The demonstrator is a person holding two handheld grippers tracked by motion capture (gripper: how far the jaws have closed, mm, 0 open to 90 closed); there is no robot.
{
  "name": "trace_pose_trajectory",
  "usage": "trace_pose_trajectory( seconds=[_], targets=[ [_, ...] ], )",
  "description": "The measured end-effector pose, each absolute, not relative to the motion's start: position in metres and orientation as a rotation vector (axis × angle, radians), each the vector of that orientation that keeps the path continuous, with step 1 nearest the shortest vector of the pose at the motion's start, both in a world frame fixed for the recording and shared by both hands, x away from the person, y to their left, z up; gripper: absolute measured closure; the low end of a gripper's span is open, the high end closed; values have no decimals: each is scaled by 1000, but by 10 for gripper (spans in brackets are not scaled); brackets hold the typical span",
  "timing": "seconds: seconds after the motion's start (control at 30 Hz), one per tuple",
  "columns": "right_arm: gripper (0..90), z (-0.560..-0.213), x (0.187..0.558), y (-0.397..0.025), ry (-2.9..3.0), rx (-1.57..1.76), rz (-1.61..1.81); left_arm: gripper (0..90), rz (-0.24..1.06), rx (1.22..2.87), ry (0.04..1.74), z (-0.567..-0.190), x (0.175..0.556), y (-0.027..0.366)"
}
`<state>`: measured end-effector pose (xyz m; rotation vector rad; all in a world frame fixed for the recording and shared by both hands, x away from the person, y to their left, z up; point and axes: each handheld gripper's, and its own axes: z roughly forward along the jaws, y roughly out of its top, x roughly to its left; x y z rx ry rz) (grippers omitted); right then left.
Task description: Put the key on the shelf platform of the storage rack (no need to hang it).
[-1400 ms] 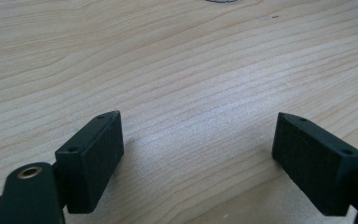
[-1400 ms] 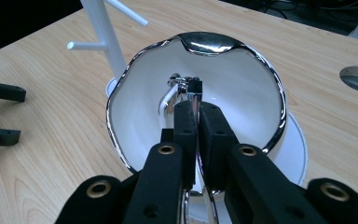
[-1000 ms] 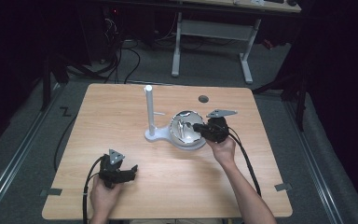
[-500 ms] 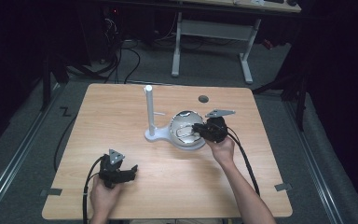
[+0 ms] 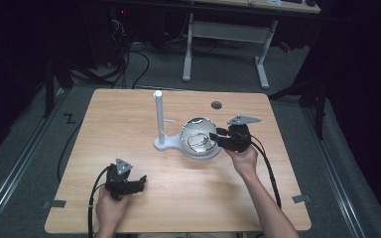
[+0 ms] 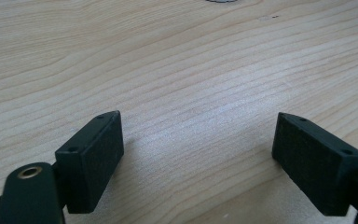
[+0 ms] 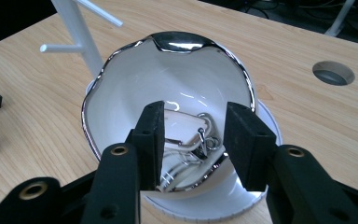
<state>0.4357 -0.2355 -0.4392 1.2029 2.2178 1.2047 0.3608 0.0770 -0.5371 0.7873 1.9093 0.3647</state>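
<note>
No legible text anywhere.

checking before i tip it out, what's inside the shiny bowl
The shiny bowl holds small silvery metal pieces, one ring-shaped, lying at its bottom. The right gripper reaches in with its fingers either side of them, covering part of the pile.

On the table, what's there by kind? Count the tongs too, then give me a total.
Tongs: 2, left and right
White stand with post: 1
Shiny bowl: 1
Small metal piece in the bowl: 1, though others may lie tangled with it
Total: 5
</note>
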Motion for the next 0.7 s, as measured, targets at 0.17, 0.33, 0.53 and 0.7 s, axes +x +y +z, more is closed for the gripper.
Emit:
trace_pose_trajectory(
  seconds=[0.17, 0.33, 0.53, 0.7],
  targets=[
    [570, -438, 430, -244, 2195, 1212, 1223, 168, 364, 786, 1910, -537, 361, 77],
    [566, -435, 425, -251, 2182, 1216, 1227, 168, 364, 785, 1911, -537, 361, 77],
    [581, -438, 419, -268, 2133, 1274, 1267, 168, 367, 788, 1907, -537, 361, 77],
    [586, -438, 414, -280, 2122, 1290, 1257, 168, 368, 791, 1905, -537, 361, 77]
  ],
)
